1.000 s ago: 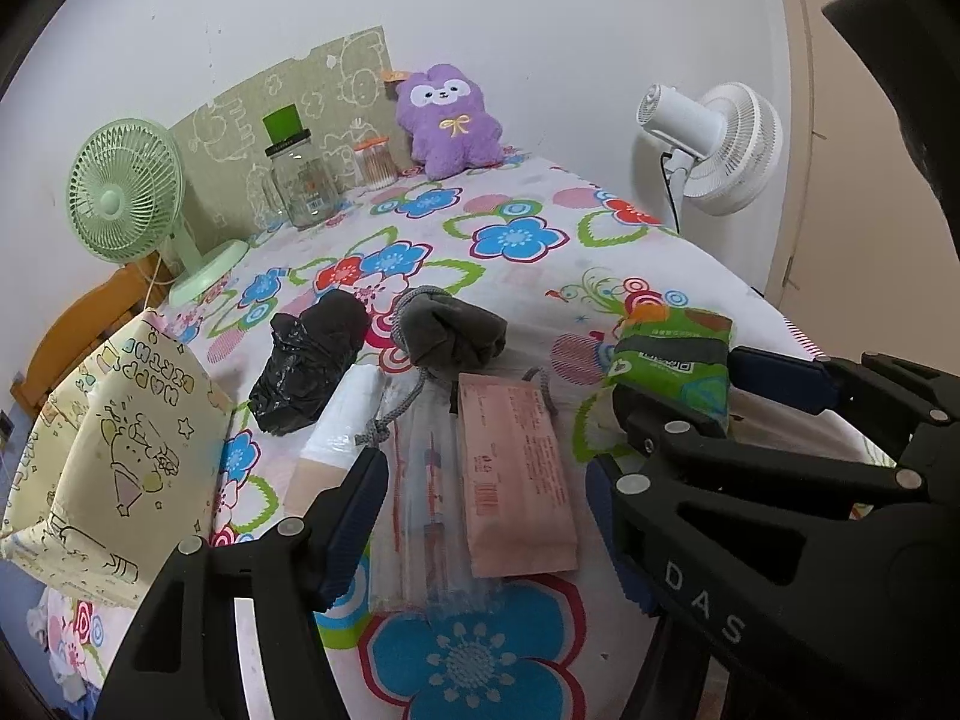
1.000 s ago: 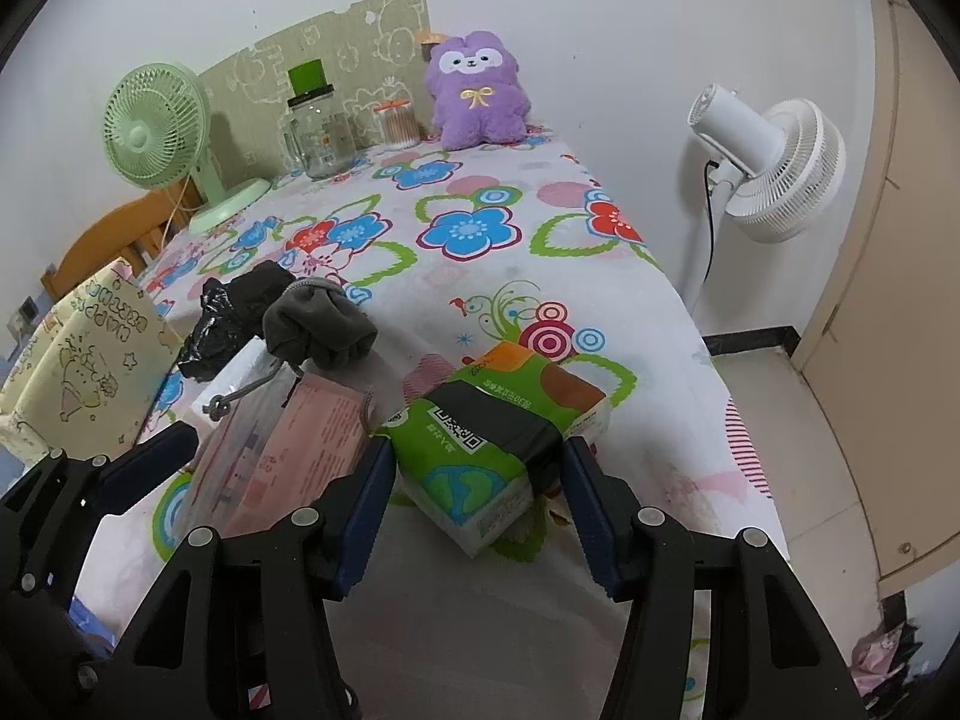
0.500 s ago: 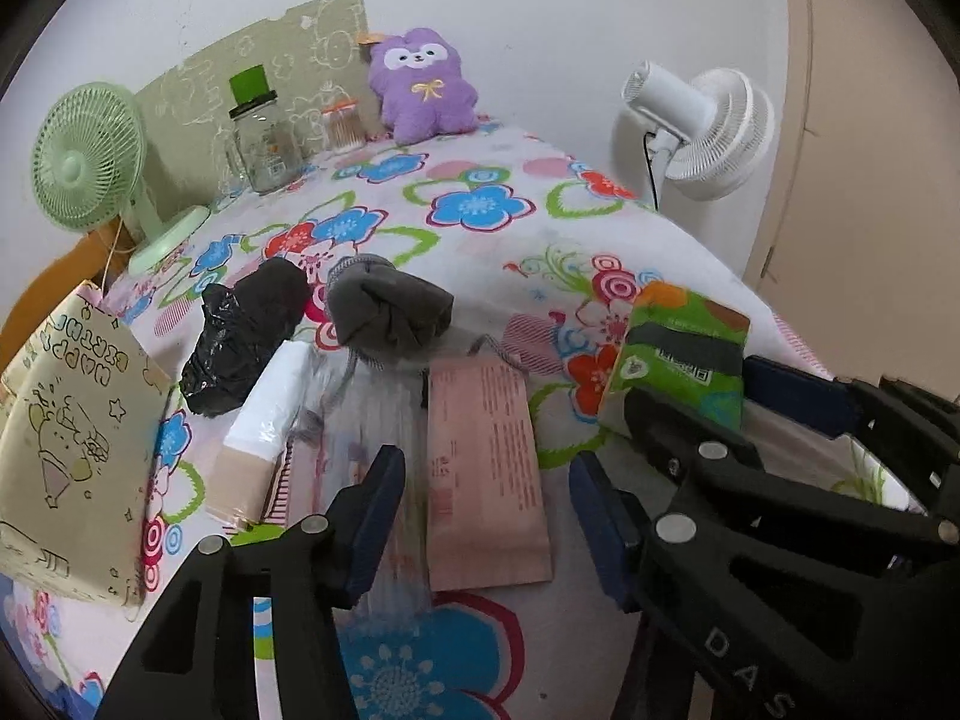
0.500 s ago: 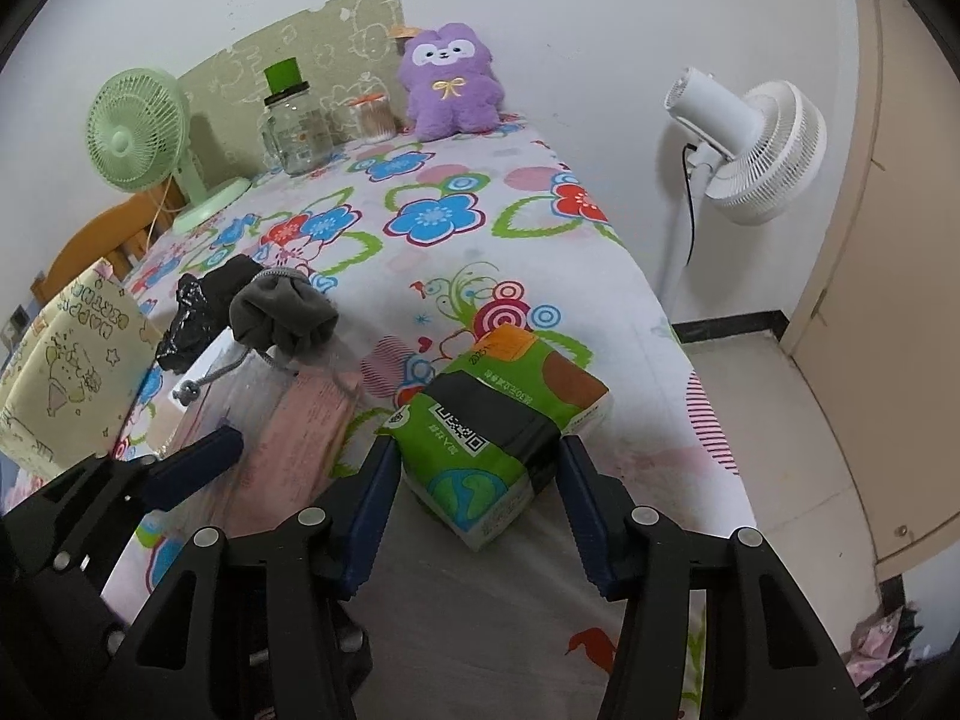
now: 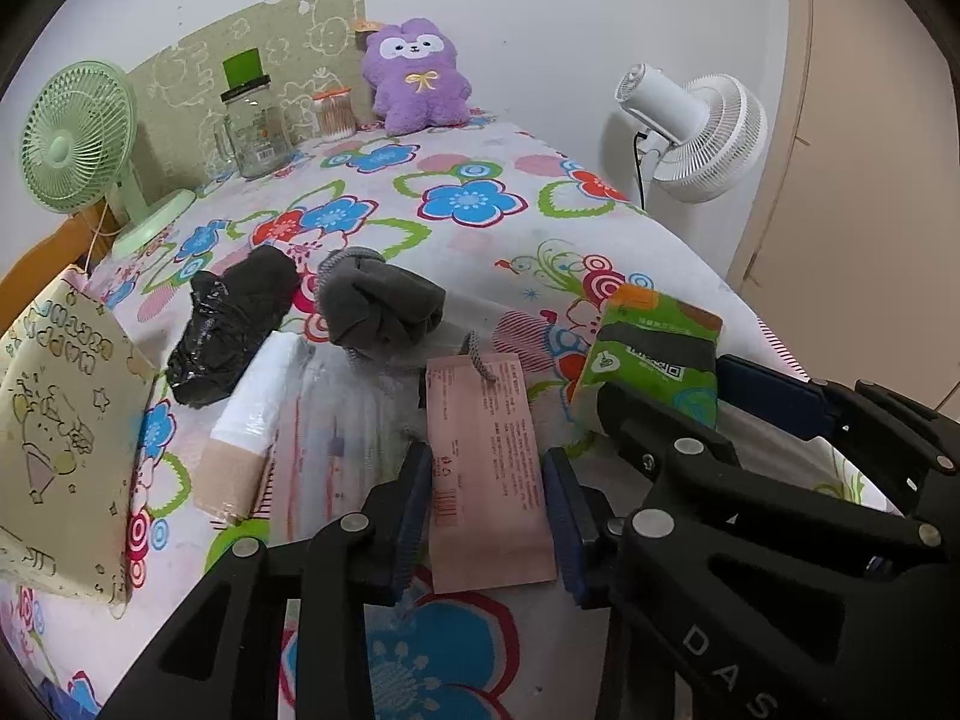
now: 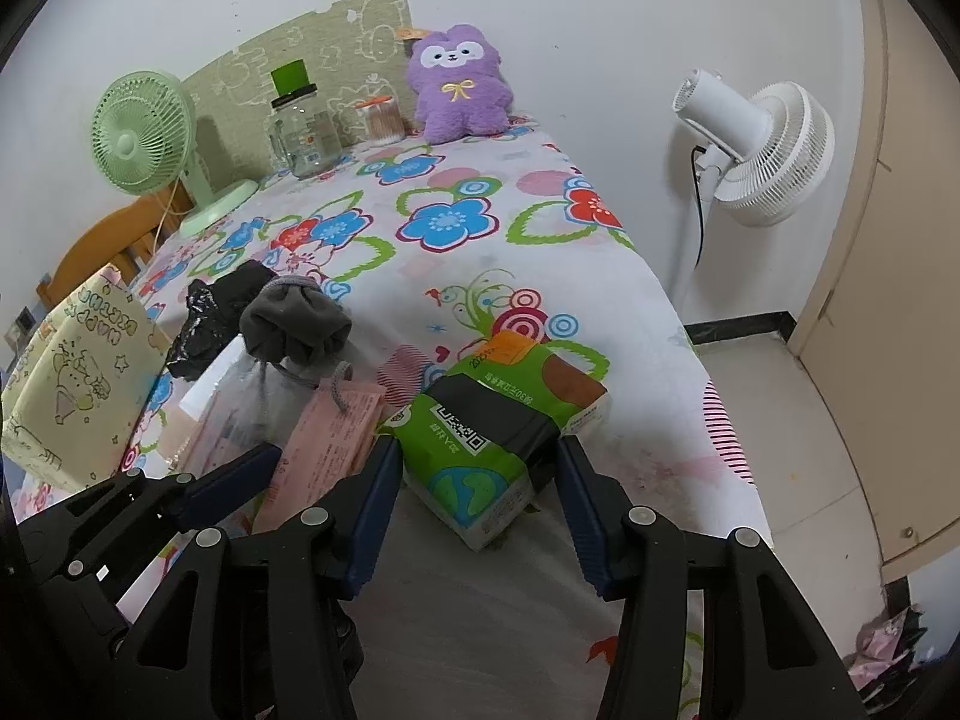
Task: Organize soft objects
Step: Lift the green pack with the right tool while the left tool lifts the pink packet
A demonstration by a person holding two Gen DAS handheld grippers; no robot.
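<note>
On the flowered tablecloth lie a pink flat packet (image 5: 486, 468), a clear plastic packet (image 5: 336, 438), a white and tan roll (image 5: 252, 420), a grey drawstring pouch (image 5: 378, 312), a black bag (image 5: 228, 324) and a green tissue pack (image 6: 498, 432). My left gripper (image 5: 489, 510) is open, its jaws on either side of the pink packet's near end. My right gripper (image 6: 477, 498) is open, its jaws on either side of the tissue pack. A purple plush (image 5: 417, 84) sits at the far edge.
A yellow gift bag (image 5: 54, 438) stands at the left edge. A green fan (image 5: 78, 138), a glass jar (image 5: 252, 126) and a swab jar (image 5: 333, 114) stand at the back. A white fan (image 6: 756, 150) stands on the floor to the right.
My left gripper has moved right from the clear packet to straddle the pink packet, and its jaws have narrowed. My right gripper has stayed around the tissue pack.
</note>
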